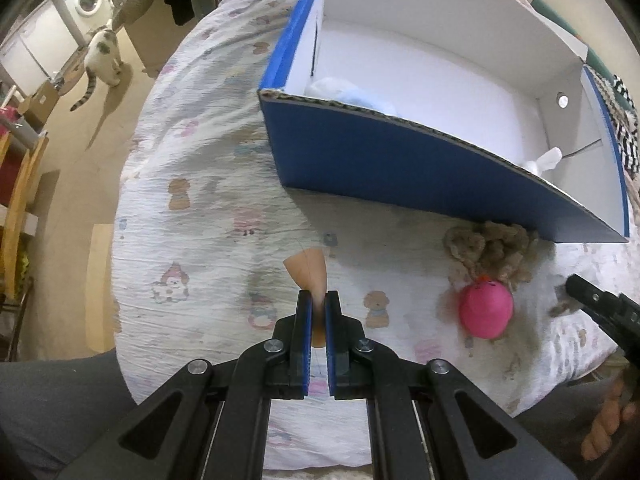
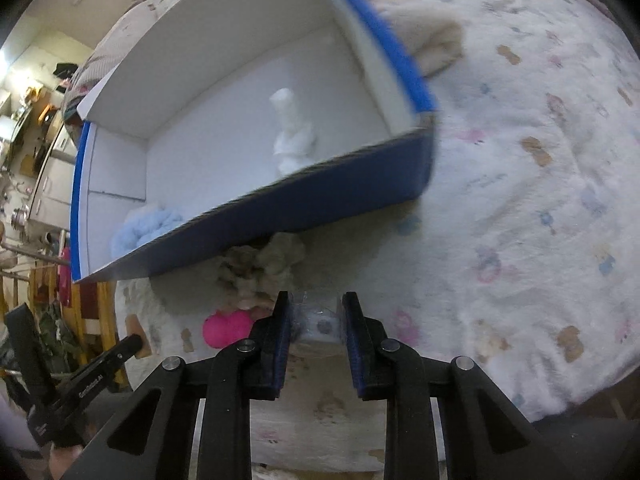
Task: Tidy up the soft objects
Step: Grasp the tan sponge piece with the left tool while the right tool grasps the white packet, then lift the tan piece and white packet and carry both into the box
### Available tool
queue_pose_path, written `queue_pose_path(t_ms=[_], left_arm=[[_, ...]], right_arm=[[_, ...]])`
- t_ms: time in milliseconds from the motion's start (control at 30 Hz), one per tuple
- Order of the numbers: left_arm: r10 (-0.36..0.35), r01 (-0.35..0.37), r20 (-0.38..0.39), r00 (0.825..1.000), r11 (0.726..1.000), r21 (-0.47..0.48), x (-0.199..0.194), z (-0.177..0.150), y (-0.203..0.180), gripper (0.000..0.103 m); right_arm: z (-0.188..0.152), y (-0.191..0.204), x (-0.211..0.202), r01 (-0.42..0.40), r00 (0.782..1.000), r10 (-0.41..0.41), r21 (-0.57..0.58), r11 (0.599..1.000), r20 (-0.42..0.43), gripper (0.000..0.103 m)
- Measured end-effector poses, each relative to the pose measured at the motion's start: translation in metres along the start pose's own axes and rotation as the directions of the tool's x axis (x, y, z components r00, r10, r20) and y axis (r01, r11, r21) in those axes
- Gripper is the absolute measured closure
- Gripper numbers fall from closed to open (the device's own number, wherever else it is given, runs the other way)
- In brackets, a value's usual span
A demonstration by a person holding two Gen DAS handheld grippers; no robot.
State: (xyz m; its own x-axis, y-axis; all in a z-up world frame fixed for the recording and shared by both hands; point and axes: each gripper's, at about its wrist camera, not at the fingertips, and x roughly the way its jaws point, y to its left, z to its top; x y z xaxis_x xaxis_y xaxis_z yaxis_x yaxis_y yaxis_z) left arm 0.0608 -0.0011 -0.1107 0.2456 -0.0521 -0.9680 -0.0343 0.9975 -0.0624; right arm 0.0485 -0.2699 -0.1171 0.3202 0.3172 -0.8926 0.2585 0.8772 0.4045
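Left wrist: patterned bedsheet (image 1: pixel 208 208); cat (image 1: pixel 102 54) on floor (image 1: pixel 68 144)

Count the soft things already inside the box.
2: a light blue fluffy bundle in the left corner of the box, a white plush near its right end. More may hide behind the front wall.

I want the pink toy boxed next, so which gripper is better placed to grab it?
Right. The right gripper sits just beside the pink toy with jaws apart, while the left gripper already pinches a tan piece.
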Motion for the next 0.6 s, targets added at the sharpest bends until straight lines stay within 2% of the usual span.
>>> queue_pose_path(t_ms=[400, 600], left_arm=[[0.033, -0.033, 0.061, 0.998, 0.999, -0.004, -0.018, -0.006, 0.006, 0.097], [0.048, -0.049, 0.145, 0.988, 0.999, 0.005, -0.041, -0.012, 0.005, 0.097]], right_arm=[[-0.018, 0.015, -0.023, -0.089, 0.996, 0.092, -0.113, 0.990, 0.016, 0.076], [-0.022, 0.023, -0.043, -0.166, 0.984, 0.175, -0.163, 0.973, 0.043, 0.076]])
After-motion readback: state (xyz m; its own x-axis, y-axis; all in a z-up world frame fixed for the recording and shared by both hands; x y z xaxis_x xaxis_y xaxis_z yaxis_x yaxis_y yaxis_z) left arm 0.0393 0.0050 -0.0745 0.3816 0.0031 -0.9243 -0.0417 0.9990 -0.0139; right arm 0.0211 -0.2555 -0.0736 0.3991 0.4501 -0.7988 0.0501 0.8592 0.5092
